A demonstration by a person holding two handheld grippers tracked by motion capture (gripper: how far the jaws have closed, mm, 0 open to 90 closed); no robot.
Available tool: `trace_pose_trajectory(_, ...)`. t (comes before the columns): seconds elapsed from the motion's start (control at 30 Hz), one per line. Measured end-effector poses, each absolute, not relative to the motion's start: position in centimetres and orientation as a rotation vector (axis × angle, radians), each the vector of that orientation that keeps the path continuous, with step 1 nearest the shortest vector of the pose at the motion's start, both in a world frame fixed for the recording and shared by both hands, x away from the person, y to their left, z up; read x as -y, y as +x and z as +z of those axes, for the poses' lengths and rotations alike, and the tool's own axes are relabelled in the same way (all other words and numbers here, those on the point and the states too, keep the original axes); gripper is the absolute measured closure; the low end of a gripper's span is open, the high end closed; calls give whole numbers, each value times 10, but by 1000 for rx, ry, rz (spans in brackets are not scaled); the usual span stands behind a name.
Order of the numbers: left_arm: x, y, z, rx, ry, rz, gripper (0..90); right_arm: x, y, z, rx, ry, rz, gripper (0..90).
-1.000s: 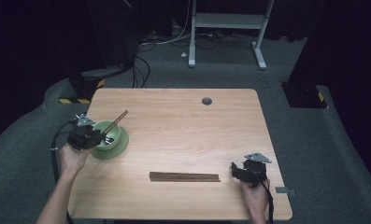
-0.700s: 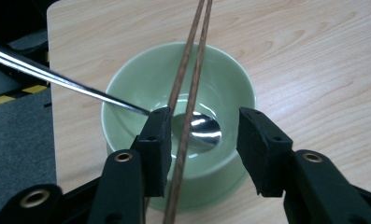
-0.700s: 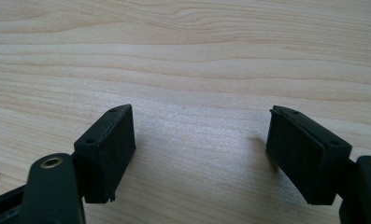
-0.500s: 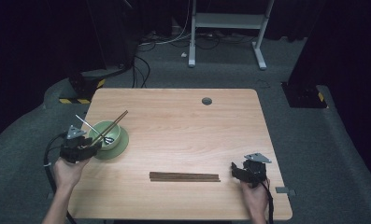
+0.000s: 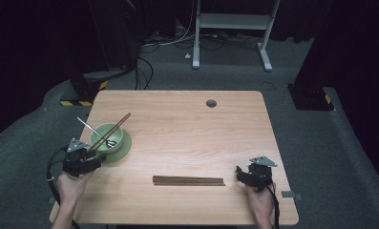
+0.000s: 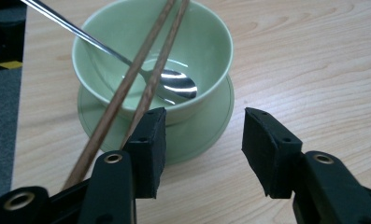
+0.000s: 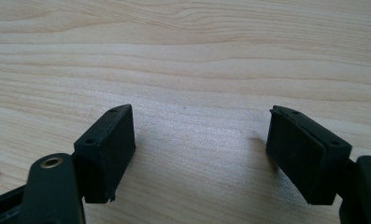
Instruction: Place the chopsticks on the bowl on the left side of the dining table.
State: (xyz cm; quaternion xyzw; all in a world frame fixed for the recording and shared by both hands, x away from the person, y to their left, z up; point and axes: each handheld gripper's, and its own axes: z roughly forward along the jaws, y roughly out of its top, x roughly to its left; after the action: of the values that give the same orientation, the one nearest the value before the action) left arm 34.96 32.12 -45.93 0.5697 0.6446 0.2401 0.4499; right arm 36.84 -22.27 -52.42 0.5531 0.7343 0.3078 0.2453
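Left gripper (image 6: 201,144): jaws standing apart, just having been opening, gripping nothing, with bare table (image 5: 187,129) and the saucer's near edge showing in the gap. Sitting just ahead of the fingertips: a green bowl (image 6: 192,42) on a matching saucer (image 6: 206,126). Lying in the bowl: a metal spoon (image 6: 174,86), handle sticking out over the far rim. Leaning across the bowl: a pair of brown chopsticks (image 6: 141,81), near ends passing just outside the left finger (image 6: 148,149), touching or not being unclear. Right gripper (image 7: 199,154): jaws gaping wide over bare wood, pinching nothing. Resting just beyond its fingertips, towards the left gripper: a second pair of chopsticks (image 5: 188,181), flat on the table.
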Motion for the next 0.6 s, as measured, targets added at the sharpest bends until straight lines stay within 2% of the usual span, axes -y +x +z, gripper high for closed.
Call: trace_pose_trajectory(0.6,-332,355,-470,-1669,1386,606,490,223,368,-524,-2004,1509,840,232)
